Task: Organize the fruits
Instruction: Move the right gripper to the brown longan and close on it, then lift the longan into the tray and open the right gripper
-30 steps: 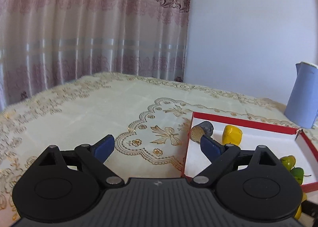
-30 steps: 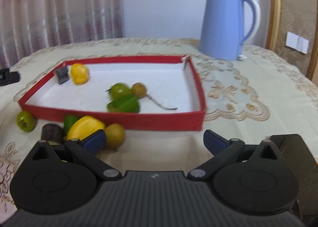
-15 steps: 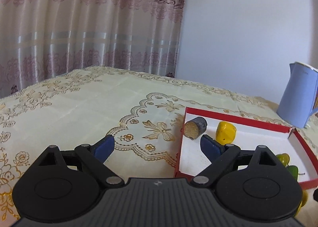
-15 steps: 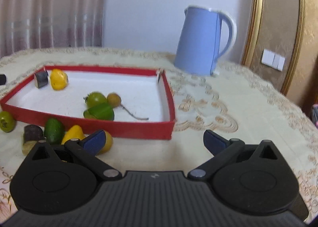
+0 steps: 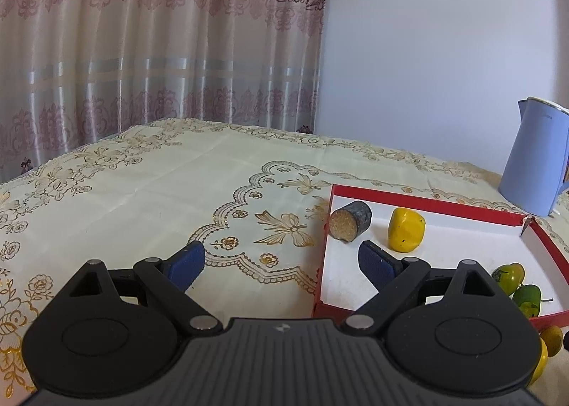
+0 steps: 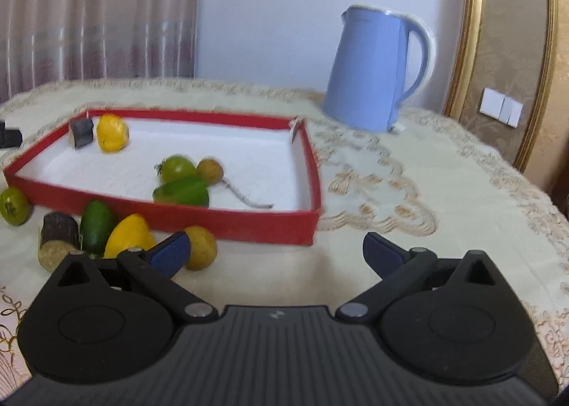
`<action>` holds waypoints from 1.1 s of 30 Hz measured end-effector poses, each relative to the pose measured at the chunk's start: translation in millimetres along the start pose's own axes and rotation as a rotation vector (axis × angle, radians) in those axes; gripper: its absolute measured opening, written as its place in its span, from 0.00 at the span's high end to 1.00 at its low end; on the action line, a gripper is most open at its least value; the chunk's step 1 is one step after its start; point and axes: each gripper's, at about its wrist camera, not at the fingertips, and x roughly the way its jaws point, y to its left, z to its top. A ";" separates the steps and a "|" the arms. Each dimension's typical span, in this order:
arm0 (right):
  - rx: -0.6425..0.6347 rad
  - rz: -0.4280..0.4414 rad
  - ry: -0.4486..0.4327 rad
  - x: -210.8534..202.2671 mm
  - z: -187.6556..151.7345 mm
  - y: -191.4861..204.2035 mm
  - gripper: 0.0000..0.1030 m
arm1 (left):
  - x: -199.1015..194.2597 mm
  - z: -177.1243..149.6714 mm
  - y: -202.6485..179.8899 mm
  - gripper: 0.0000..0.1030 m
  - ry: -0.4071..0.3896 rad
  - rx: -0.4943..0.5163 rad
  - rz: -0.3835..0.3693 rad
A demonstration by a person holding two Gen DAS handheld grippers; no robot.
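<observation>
A: Desk (image 6: 444, 199), under a cream cloth with gold patterning, carrying a blue kettle (image 6: 373, 68) at the back and a shallow red tray (image 6: 231, 221) with a white floor

B: Contents of the tray, as the right wrist view shows them: a yellow fruit (image 6: 112, 133) and a dark stub (image 6: 81, 133) side by side in the far left corner; two green fruits (image 6: 176, 168) and a small brown fruit (image 6: 209, 170) bunched near the middle, with a thin twig (image 6: 245, 198) trailing from them

A: Fruits not yet in: five pieces on the cloth just outside the near wall, namely a round green fruit (image 6: 13, 206), a cut stub (image 6: 58, 240), a long green fruit (image 6: 96, 226), a yellow fruit (image 6: 129, 237) and a round yellow-brown fruit (image 6: 201, 246)

B: Step in hand, as judged: the sorting is roughly half done, with no fruit being carried

A: Left tongs (image 5: 281, 262): spread wide, nothing between them, poised over the tray's left wall

B: Right tongs (image 6: 275, 253): jaws closing on empty air; the left pad overlaps the yellow-brown fruit in the view, contact not clear

A: Next move, as judged: shift the right tongs left to straddle that nearest fruit, clench, then lift it over the wall
</observation>
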 end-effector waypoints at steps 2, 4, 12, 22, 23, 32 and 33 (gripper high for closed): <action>0.023 0.060 0.019 2.9 1.8 -3.3 0.19 | -0.2 0.2 -0.3 0.09 0.000 0.002 -0.003; 0.006 0.077 0.039 8.4 1.0 0.4 0.26 | -0.2 0.3 0.0 0.09 -0.004 -0.002 -0.001; -0.064 0.128 0.059 13.7 3.5 24.3 0.43 | 0.7 0.1 -0.1 0.09 0.006 0.001 -0.001; -0.043 0.184 0.103 21.8 0.6 24.9 0.74 | 1.3 -0.7 -0.3 0.09 0.008 0.001 -0.004; -0.041 0.185 0.103 21.3 0.3 24.5 0.74 | 1.4 -0.8 -0.5 0.09 0.009 0.001 -0.003; -0.020 0.188 0.062 9.1 3.7 18.3 0.74 | 2.5 -1.0 -0.9 0.09 0.010 0.001 0.001; -0.018 0.185 0.056 7.9 4.9 17.2 0.74 | 2.7 -1.0 -0.9 0.09 0.011 0.001 0.001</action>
